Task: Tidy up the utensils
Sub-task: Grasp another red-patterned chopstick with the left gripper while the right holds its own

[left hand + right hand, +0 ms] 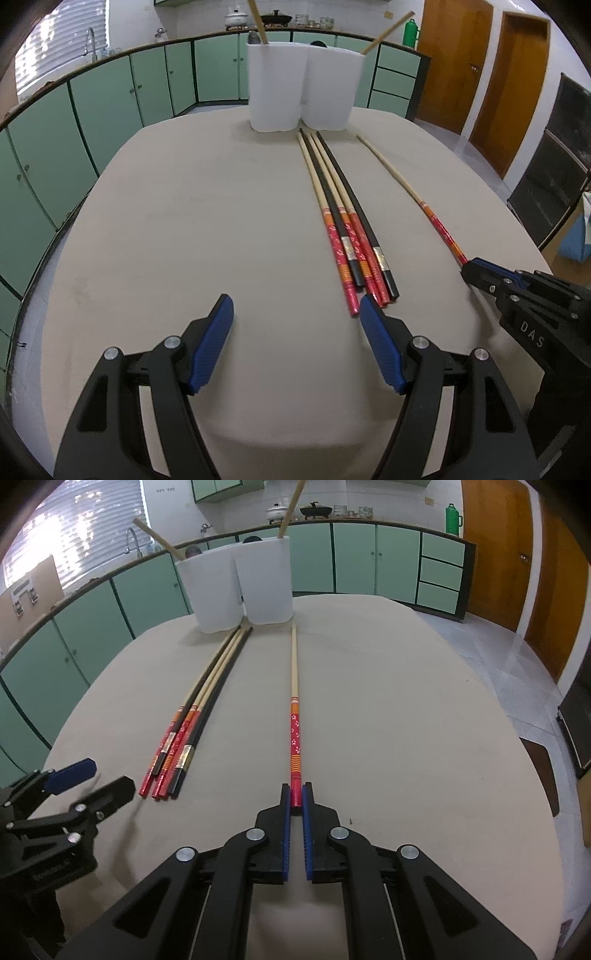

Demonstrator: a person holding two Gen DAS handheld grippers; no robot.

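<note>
One slim red-lacquered chopstick (pixel 295 738) clamped in right tongs (pixel 295 797); left tongs (pixel 295 314) apart, empty

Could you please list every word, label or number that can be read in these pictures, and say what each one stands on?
"DAS": on the black body of the right gripper, in the left wrist view.
Pale lettering on the body of the left gripper, in the right wrist view: too blurred to read.
Chopsticks and white holders: patterns only, no words.

Red flower-patterned chopstick (pixel 294 734) with pale tip, white holders (pixel 236 587), beige table (pixel 406 720).
</note>
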